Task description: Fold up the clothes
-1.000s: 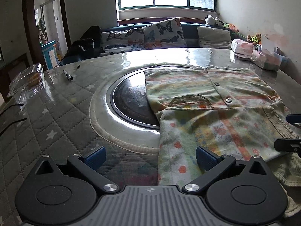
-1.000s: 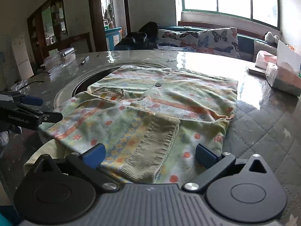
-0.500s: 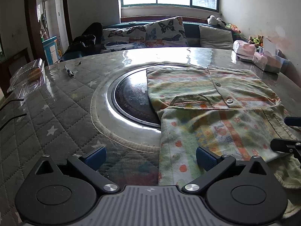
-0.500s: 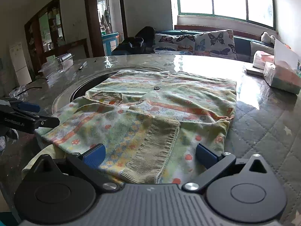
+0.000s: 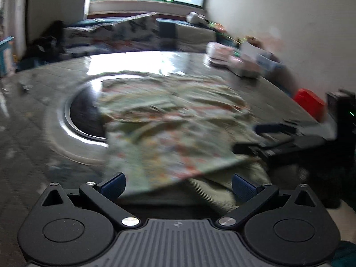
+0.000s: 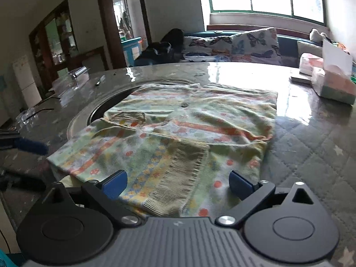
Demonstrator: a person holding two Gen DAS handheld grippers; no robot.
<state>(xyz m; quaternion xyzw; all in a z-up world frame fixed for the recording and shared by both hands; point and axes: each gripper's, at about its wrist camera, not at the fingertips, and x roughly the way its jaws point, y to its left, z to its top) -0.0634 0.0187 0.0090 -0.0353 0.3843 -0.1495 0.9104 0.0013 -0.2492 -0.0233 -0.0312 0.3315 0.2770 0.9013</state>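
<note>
- Compared with half a second ago, the left wrist view is smeared by motion blur and has swung rightward: the right hand-held gripper point(image 5: 244, 138), then only a sliver at the frame edge, is now seen much further in, with a red object point(image 5: 308, 102) behind it.
- The right wrist view is little changed — sharp, and framed much as before.
- The patterned shirt point(image 6: 178, 133) is spread on the quilted desk point(image 6: 311, 144), partly over the round dark inset point(image 5: 84, 115), with a sleeve folded across its front; its ribbed cuff point(image 6: 184, 178) is made out only in the right view.
- The left hand-held gripper point(image 5: 178, 183) is held wide apart over the shirt's near edge, nothing clasped between its blue pads.
- The right hand-held gripper point(image 6: 176, 183) is likewise spread wide, with the cuff lying between the fingers.
- Only the right view shows the tissue box point(image 6: 333, 84) clearly, and the left gripper's blue pad point(image 6: 31, 145) at the shirt's left corner.
</note>
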